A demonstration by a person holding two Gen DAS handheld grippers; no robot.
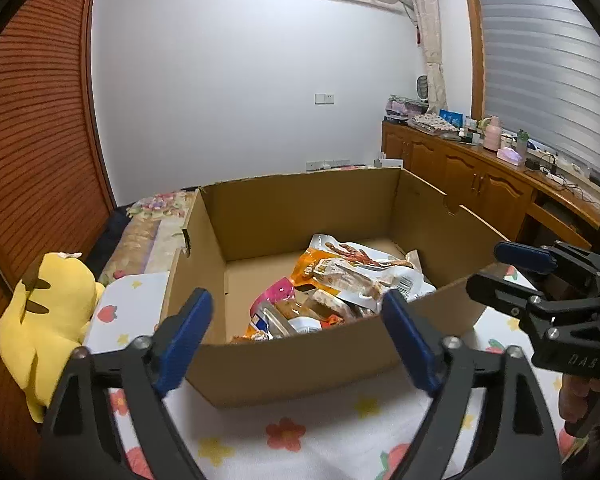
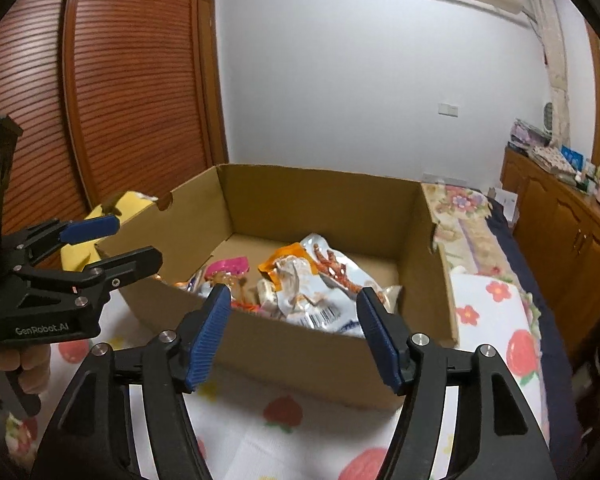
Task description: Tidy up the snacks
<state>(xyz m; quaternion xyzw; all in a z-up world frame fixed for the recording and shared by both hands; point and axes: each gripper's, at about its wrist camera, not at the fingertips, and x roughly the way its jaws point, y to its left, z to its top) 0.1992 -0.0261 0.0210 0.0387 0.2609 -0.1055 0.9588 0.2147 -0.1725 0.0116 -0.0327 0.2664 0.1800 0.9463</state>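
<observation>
An open cardboard box (image 1: 300,364) (image 2: 300,344) stands on a flower-print bedsheet. Inside it lies a pile of snack packets (image 1: 340,280) (image 2: 300,280): a white pack with red chicken-feet print, an orange pack, a pink pack. My left gripper (image 1: 296,300) is open and empty, in front of the box's near wall; it also shows in the right wrist view (image 2: 136,240). My right gripper (image 2: 294,296) is open and empty, just before the near wall; it also shows in the left wrist view (image 1: 496,268), at the box's right side.
A yellow plush toy (image 1: 48,320) lies left of the box. A louvred wooden wardrobe (image 2: 132,80) stands at the left. A wooden cabinet (image 1: 480,176) with clutter on top runs along the right wall under a window. The flower-print sheet (image 1: 300,432) covers the bed.
</observation>
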